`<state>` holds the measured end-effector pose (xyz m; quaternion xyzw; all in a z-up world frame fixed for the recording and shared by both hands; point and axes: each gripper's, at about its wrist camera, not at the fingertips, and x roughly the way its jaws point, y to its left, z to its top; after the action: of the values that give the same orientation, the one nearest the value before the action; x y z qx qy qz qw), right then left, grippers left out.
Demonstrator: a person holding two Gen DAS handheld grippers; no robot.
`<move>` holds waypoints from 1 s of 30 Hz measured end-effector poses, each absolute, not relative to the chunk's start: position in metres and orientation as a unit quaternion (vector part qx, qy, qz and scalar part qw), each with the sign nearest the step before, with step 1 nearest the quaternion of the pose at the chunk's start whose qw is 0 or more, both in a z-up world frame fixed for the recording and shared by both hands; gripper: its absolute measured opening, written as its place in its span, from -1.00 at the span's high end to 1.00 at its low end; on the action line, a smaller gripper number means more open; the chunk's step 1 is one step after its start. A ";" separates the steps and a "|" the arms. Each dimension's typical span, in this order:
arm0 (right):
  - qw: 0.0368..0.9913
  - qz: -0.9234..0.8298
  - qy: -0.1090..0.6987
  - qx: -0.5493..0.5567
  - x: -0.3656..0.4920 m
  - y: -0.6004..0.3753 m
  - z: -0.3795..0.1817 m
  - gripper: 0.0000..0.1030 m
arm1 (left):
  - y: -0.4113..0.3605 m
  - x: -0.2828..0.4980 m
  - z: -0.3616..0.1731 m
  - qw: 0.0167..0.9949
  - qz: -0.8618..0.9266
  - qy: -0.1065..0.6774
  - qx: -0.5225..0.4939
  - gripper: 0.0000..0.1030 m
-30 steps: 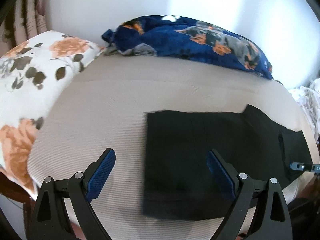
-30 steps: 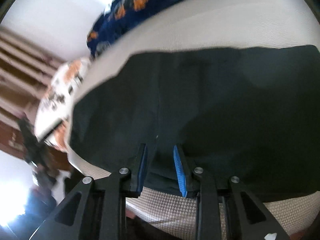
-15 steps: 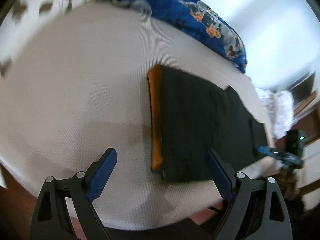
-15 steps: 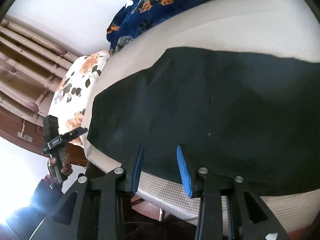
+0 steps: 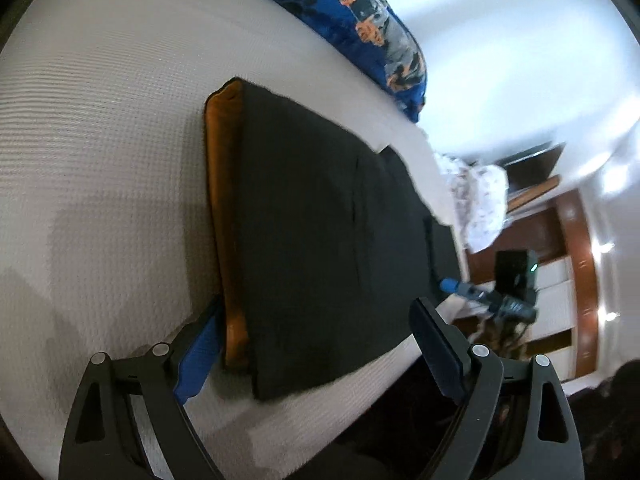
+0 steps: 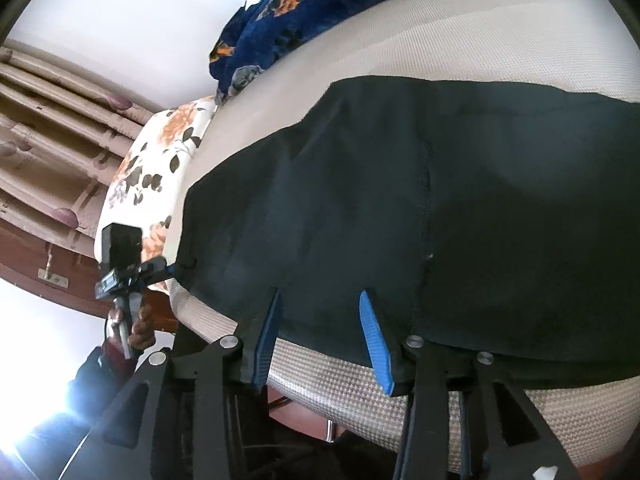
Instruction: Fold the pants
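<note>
Pants [image 5: 320,232], one black pair, lie flat on the bed [image 5: 100,120], straight ahead of both tools. One left hand-held gripper [image 5: 316,344] stands wide apart, straddling the near hem corner, where an orange lining strip shows, without pressing it. One right hand-held gripper [image 6: 320,320] is opening over the pants' near edge, pads clear of the cloth. Beyond lie one blue floral blanket [image 6: 304,4] and one flowered pillow [image 6: 160,160].

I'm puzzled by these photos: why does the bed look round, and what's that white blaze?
Both wrist views are fisheye, so the bed bulges. Right wrist view: backlight burns out the lower-left corner, leaving the black pants nearly featureless. Left wrist view: the blue blanket is blurred.
</note>
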<state>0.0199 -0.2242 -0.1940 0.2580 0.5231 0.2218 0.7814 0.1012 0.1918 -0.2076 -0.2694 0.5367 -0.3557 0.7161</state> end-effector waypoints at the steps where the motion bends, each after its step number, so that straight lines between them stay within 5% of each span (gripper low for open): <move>1: 0.783 0.225 0.521 0.256 0.019 -0.223 -0.193 0.20 | 0.189 0.106 -0.208 0.716 -0.357 0.533 -0.275 -0.72; 6: 0.792 0.222 0.518 0.234 0.017 -0.217 -0.192 0.14 | 0.169 0.104 -0.203 0.758 -0.326 0.516 -0.229 -0.68; 13: 0.785 0.214 0.538 0.221 0.019 -0.208 -0.202 -0.19 | 0.167 0.098 -0.204 0.804 -0.247 0.516 -0.161 0.36; 30: 0.784 0.218 0.535 0.228 0.022 -0.206 -0.210 -0.32 | 0.141 0.071 -0.158 0.854 -0.234 0.447 -0.127 0.73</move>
<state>0.0223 -0.2059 -0.2096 0.2283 0.5352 0.2178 0.7836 0.0711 0.1412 -0.1577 -0.1267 0.4473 -0.2344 0.8538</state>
